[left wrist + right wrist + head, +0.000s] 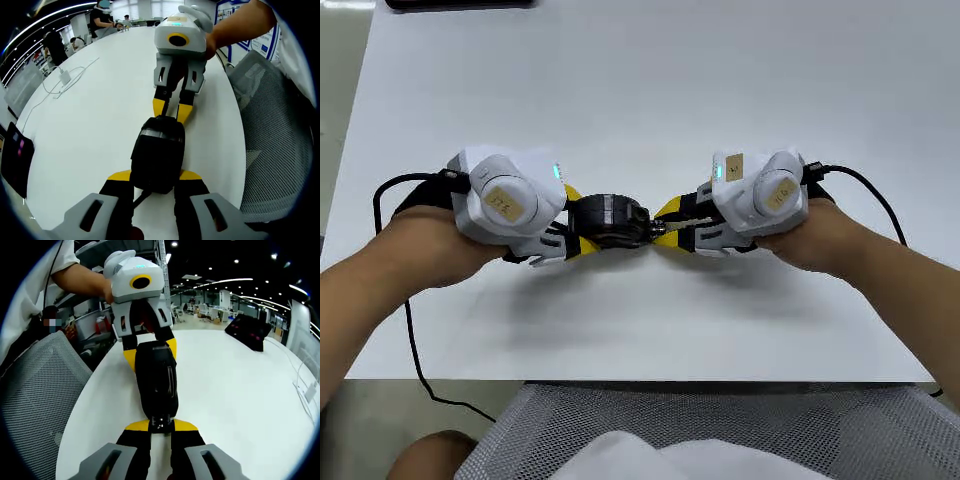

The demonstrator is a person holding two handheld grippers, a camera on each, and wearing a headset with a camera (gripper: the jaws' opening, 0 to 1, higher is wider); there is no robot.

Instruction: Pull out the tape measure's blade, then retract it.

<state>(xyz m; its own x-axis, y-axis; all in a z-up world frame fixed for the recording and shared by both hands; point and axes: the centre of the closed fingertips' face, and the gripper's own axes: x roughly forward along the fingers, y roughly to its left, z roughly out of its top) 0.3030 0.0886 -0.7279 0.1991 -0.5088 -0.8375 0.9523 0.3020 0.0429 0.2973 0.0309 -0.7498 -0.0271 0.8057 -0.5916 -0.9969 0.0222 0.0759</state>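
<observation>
A black tape measure (pixel 608 220) is held just above the white table (pixel 650 100), between the two grippers. My left gripper (pixel 578 220) is shut on its case; in the left gripper view the yellow-tipped jaws (pixel 156 176) clamp the case (pixel 158 150) from both sides. From the right, my right gripper (pixel 666 227) meets the case's front end. In the right gripper view its jaws (pixel 161 427) are shut on the blade's hook end (pixel 160 421), tight against the case (pixel 156 375). Almost no blade shows between case and hook.
A black cable (pixel 415 330) runs off the table's near left edge. A grey mesh chair (pixel 720 430) sits below the near edge. A dark device (pixel 12 155) and a white charger with cord (pixel 65 77) lie farther along the table. People sit in the background.
</observation>
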